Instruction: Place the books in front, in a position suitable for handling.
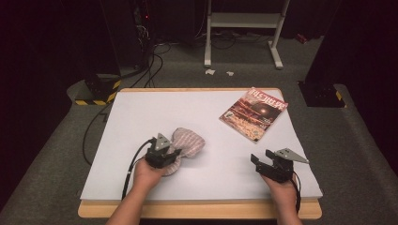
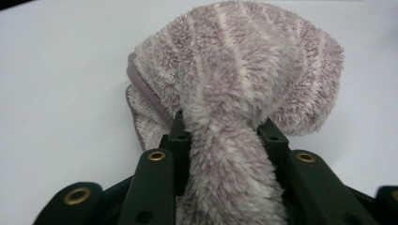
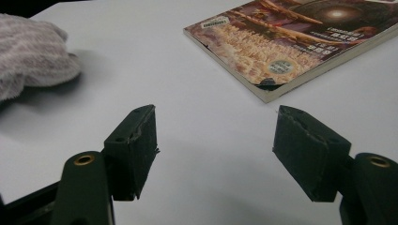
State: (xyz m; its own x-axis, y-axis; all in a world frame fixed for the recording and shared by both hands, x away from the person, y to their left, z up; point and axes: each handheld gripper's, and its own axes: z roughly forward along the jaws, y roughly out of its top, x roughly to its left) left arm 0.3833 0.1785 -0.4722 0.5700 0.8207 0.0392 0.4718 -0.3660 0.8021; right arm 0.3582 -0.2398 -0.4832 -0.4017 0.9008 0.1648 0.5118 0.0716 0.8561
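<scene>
- Fleecy, mauve-and-cream striped towel (image 2: 234,79) bunched on the white table sheet (image 1: 141,112), left of centre and well apart from the magazine (image 1: 254,113) at the far right.
- Left gripper (image 1: 163,153) clamped on a gathered fold of the towel; jaws pressed against the pile on both sides, with the cloth running back between them in the left gripper view.
- Right gripper (image 3: 216,136) resting near the front right edge, jaws spread wide and holding nothing; bare sheet between the pads.
- Step in hand, as judged: grasp on the towel made, lift or drag about to follow, probably toward spreading or folding.
- Next move, as judged: steady pull without losing the thick fold; a free hem, such as the stitched edge (image 2: 141,89) at the left, to be found for the right gripper.
- Writing: cover title on the magazine too small to read; white sticker (image 3: 213,22) near a corner and round seal (image 3: 280,66) lower on the cover, both illegible; no brand visible on towel or grippers.
</scene>
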